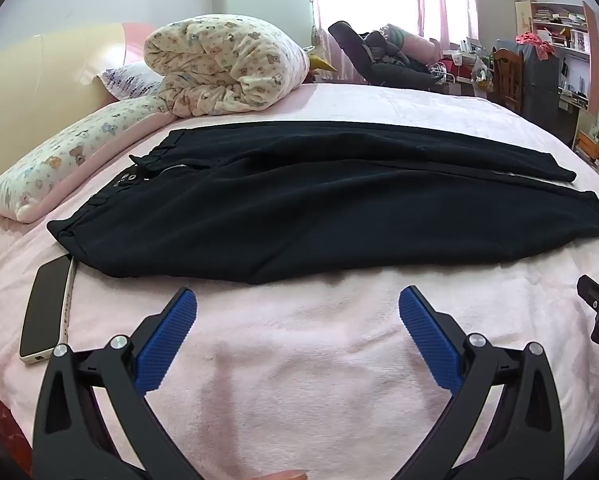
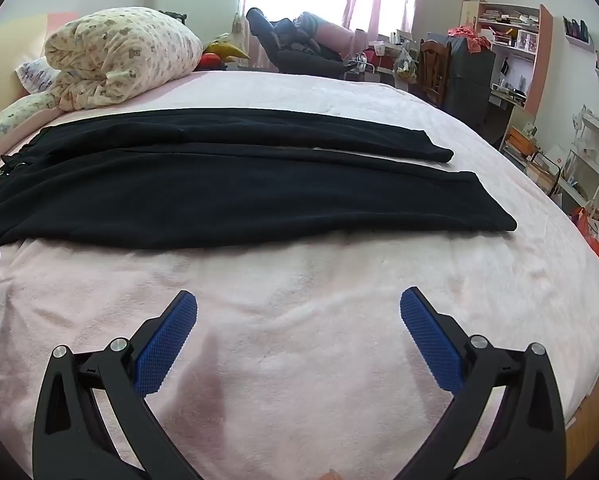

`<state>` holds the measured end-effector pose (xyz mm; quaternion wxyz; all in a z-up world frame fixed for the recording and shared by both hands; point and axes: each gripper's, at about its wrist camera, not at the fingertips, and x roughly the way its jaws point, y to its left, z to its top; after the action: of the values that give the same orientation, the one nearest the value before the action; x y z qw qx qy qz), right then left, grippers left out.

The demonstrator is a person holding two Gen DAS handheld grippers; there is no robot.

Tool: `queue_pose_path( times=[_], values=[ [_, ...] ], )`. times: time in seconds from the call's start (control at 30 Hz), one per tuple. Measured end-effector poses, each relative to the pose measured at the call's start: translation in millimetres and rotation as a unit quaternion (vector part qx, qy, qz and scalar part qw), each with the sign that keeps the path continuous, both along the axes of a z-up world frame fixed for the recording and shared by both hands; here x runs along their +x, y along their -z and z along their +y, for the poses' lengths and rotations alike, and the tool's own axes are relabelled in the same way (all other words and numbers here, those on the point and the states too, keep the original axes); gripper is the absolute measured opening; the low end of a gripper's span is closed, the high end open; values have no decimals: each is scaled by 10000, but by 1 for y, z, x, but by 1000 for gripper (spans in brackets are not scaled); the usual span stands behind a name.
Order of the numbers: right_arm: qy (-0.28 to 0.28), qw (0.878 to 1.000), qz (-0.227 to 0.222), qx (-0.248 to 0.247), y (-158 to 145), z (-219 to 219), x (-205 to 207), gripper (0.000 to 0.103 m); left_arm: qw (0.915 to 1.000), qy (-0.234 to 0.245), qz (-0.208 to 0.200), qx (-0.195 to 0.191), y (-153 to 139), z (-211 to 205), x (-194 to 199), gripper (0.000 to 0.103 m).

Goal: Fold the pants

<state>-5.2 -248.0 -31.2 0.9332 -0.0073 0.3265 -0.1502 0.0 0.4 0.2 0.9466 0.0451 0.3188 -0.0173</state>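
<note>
Item: black pants [image 1: 319,216], spread flat across the pink bed [image 1: 299,360], waistband toward 9 o'clock, leg hems toward 3 o'clock, legs side by side. Soft, limp, light fabric; likely drapes and sags when lifted, so best taken at the waistband corner and near hem. Left gripper [image 1: 297,312] wide, empty; right gripper [image 2: 298,312] wide, empty. Phone [image 1: 45,312] at 8 o'clock, just beside the waistband.
</note>
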Motion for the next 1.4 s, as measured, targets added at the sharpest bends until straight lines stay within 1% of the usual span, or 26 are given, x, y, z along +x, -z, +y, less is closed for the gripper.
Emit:
queue_pose_path(
  times=[1.4],
  values=[
    [13,10000,27,14,1,-1,3,102,10000,-10,24,0,0,0,0,101]
  ],
)
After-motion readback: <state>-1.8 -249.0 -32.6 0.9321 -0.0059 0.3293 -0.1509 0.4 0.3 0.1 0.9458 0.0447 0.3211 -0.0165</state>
